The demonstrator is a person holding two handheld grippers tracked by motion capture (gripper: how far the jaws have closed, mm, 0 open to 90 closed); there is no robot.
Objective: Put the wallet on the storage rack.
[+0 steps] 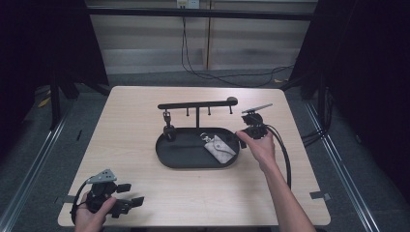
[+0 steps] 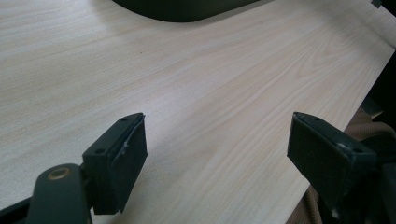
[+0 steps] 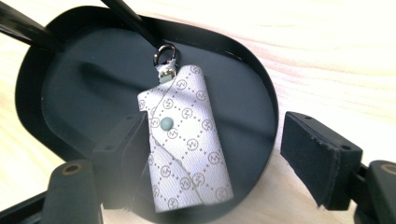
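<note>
In black tray [image 1: 167, 157], key pouch [image 1: 220, 147] flat, ring end [image 1: 205, 137] twd rack [image 1: 197, 105].

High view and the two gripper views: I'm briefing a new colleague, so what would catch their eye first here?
Most striking is the pale patterned key pouch with a metal ring, lying in the black oval tray at mid-table. The right gripper sits at the tray's right end, jaws open around the pouch without pressing it. A black hook rack rises behind the tray, and the left gripper rests open at the near left corner.

The key pouch [image 3: 184, 140] bears a repeated circled monogram, unreadable.
</note>
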